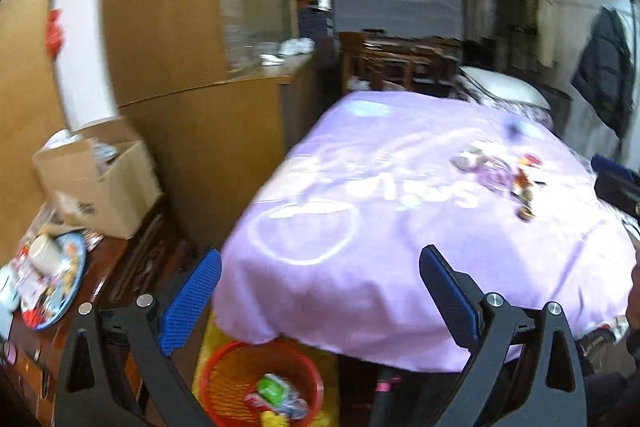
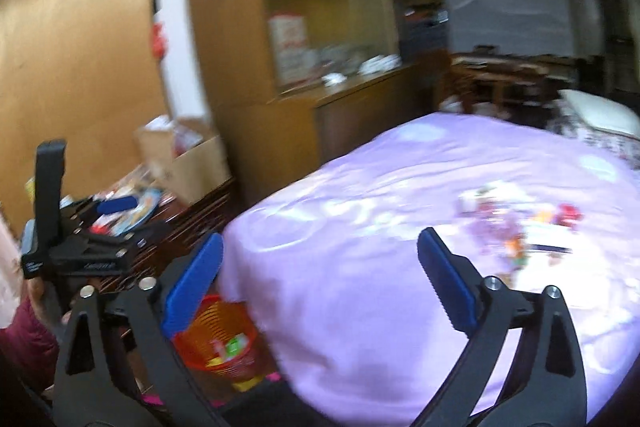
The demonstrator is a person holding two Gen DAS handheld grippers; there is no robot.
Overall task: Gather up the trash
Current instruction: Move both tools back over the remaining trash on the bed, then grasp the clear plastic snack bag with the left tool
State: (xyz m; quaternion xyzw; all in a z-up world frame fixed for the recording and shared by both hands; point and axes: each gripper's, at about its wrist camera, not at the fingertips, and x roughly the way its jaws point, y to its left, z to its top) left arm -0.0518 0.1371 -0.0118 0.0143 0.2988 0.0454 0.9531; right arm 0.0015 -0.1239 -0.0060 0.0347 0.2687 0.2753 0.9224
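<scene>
Because both the left gripper (image 1: 320,267) and right gripper (image 2: 318,255) carry nothing, jaws spread wide, they face the trash (image 1: 500,175) at frame right; the basket (image 1: 224,379), lower left, already holds wrappers.

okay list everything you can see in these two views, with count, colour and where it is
bed cover: one, lilac, over the bed
litter: small pile, mixed colours, on the cover, far right
basket: one, orange-red, on the floor at the bed's foot, wrappers inside
box: one, brown cardboard, open, on the side table
plate: one, blue-rimmed, on the side table
pillow: one, white, at the bed's head
coat: one, dark, hanging on the right
left tool: blue pads, open, empty
right tool: blue pads, open, empty
</scene>
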